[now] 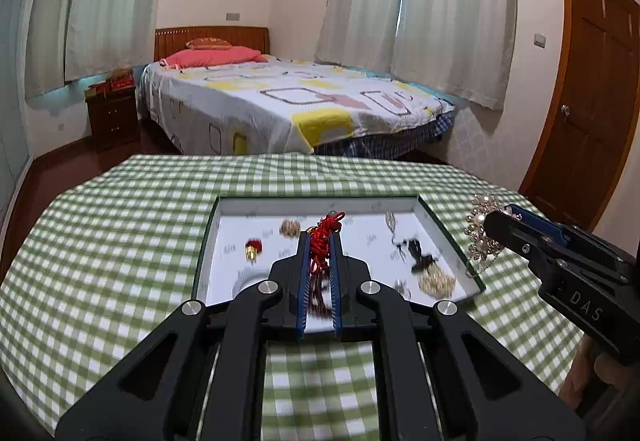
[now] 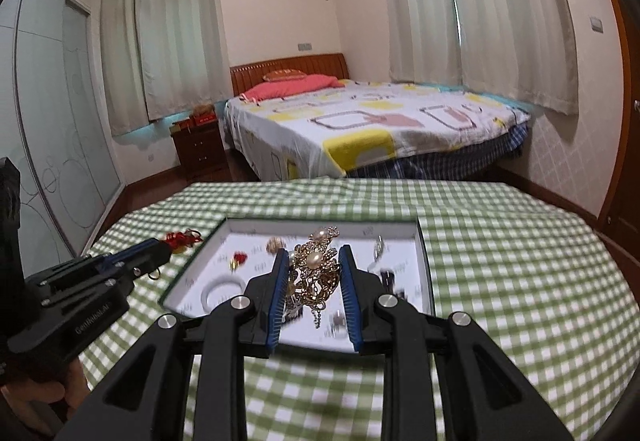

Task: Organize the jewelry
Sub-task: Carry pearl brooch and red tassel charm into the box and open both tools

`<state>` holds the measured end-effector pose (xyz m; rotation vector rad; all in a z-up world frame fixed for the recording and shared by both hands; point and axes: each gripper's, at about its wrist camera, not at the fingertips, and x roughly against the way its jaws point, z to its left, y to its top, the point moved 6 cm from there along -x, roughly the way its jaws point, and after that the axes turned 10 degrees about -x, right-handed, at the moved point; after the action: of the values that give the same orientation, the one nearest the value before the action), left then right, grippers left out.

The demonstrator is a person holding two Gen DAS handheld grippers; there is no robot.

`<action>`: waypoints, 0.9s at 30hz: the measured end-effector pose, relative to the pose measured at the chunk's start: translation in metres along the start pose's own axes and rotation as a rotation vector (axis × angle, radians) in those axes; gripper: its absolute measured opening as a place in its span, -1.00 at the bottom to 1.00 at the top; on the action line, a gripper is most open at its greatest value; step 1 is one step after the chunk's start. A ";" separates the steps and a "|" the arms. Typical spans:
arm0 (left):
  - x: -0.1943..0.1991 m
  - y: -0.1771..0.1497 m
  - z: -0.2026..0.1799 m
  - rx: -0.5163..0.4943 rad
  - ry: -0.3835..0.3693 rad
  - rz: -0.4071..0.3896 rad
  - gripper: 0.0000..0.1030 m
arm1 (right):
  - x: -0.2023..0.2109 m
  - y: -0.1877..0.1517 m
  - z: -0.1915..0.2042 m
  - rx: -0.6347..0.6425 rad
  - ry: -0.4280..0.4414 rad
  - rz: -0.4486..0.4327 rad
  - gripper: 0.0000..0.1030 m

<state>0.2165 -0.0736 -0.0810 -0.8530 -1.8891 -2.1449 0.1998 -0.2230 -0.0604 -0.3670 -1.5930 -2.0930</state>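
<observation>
Two pieces are up out of the tray (image 1: 208, 241); the left gripper (image 1: 320, 241) pinches a red cord (image 1: 322, 237) nearly shut, the right gripper (image 2: 314, 261) clamps a gold brooch (image 2: 316, 269) (pearl-studded); several pieces lie loose in the tray, so, by my reading, sorting has barely begun.
</observation>
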 end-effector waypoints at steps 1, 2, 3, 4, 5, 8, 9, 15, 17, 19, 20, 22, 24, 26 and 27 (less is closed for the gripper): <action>-0.003 0.004 0.001 -0.001 0.001 -0.005 -0.82 | -0.002 0.004 0.001 0.002 0.003 -0.005 -0.49; -0.006 0.009 0.003 0.000 0.004 -0.011 -0.82 | -0.006 0.010 0.002 0.006 0.006 -0.014 -0.49; -0.009 0.013 0.004 0.001 0.006 -0.017 -0.82 | -0.009 0.015 0.003 0.009 0.008 -0.021 -0.49; -0.012 0.017 0.006 0.003 0.009 -0.023 -0.82 | -0.012 0.020 0.004 0.010 0.011 -0.027 -0.49; -0.016 0.020 0.007 0.004 0.011 -0.027 -0.82 | -0.016 0.023 0.004 0.010 0.013 -0.031 -0.49; -0.030 0.029 0.010 0.003 0.025 -0.037 -0.82 | -0.028 0.034 0.004 0.008 0.021 -0.045 -0.49; -0.037 0.032 0.012 0.002 0.029 -0.037 -0.82 | -0.033 0.037 0.005 0.008 0.023 -0.049 -0.49; -0.081 0.035 0.017 0.013 0.043 -0.005 -0.82 | -0.065 0.042 0.001 -0.003 0.032 -0.042 -0.49; -0.096 0.031 0.017 0.009 0.044 0.021 -0.82 | -0.077 0.038 -0.002 -0.009 0.029 -0.024 -0.49; -0.113 0.025 0.016 0.002 0.043 0.057 -0.82 | -0.093 0.030 -0.007 -0.015 0.025 0.008 -0.49; -0.121 0.022 0.017 0.001 0.044 0.075 -0.82 | -0.098 0.027 -0.009 -0.017 0.022 0.022 -0.49; -0.137 0.013 0.018 -0.002 0.044 0.121 -0.82 | -0.111 0.020 -0.012 -0.021 0.015 0.050 -0.49; -0.153 0.002 0.019 0.002 0.038 0.174 -0.82 | -0.126 0.010 -0.018 -0.025 0.005 0.088 -0.49; -0.164 -0.006 0.019 0.004 0.039 0.210 -0.82 | -0.135 0.001 -0.023 -0.031 -0.006 0.119 -0.49; -0.168 -0.010 0.020 0.002 0.041 0.228 -0.82 | -0.139 -0.002 -0.025 -0.036 -0.011 0.135 -0.49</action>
<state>0.3566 -0.0945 -0.1747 -0.9648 -1.6840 -2.0081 0.3182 -0.2169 -0.1368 -0.4856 -1.4959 -2.0224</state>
